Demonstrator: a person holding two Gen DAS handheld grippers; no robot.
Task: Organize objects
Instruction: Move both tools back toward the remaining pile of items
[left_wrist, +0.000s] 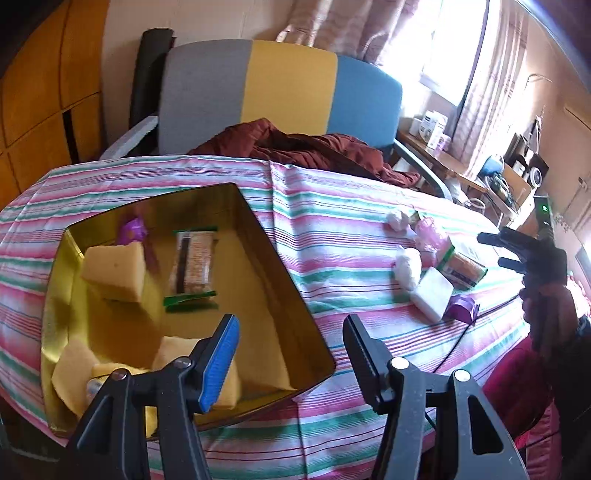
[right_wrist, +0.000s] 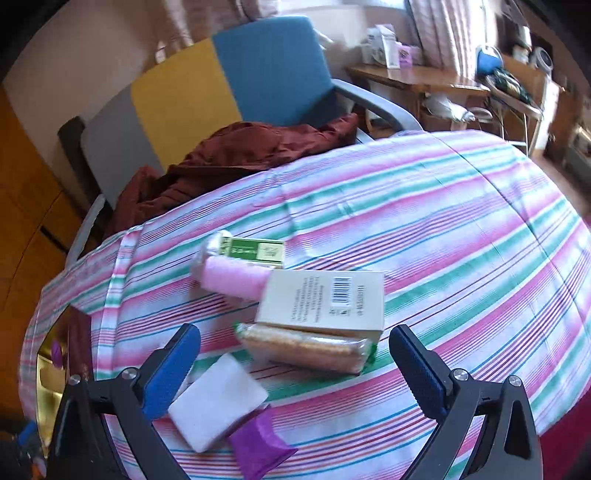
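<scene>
A gold tin box (left_wrist: 280, 273) sits on the striped table; inside lie yellow sponges (left_wrist: 114, 275), a wrapped snack bar (left_wrist: 192, 266) and a purple packet (left_wrist: 133, 229). My left gripper (left_wrist: 291, 343) is open and empty above the box's near right corner. My right gripper (right_wrist: 295, 354) is open and empty, over a wrapped cracker pack (right_wrist: 306, 349) with a beige barcode box (right_wrist: 325, 299) on it. A white block (right_wrist: 218, 402) and purple packet (right_wrist: 258, 443) lie by its left finger. A pink roll (right_wrist: 236, 280) and green box (right_wrist: 255, 251) lie farther back. The right gripper also shows in the left wrist view (left_wrist: 498, 249).
A grey, yellow and blue chair (left_wrist: 280, 92) with a dark red garment (left_wrist: 306, 147) stands behind the table. A cluttered wooden desk (right_wrist: 424, 81) is at the back right. White wrapped lumps (left_wrist: 408, 264) lie among the loose items. The gold box edge (right_wrist: 51, 373) shows at left.
</scene>
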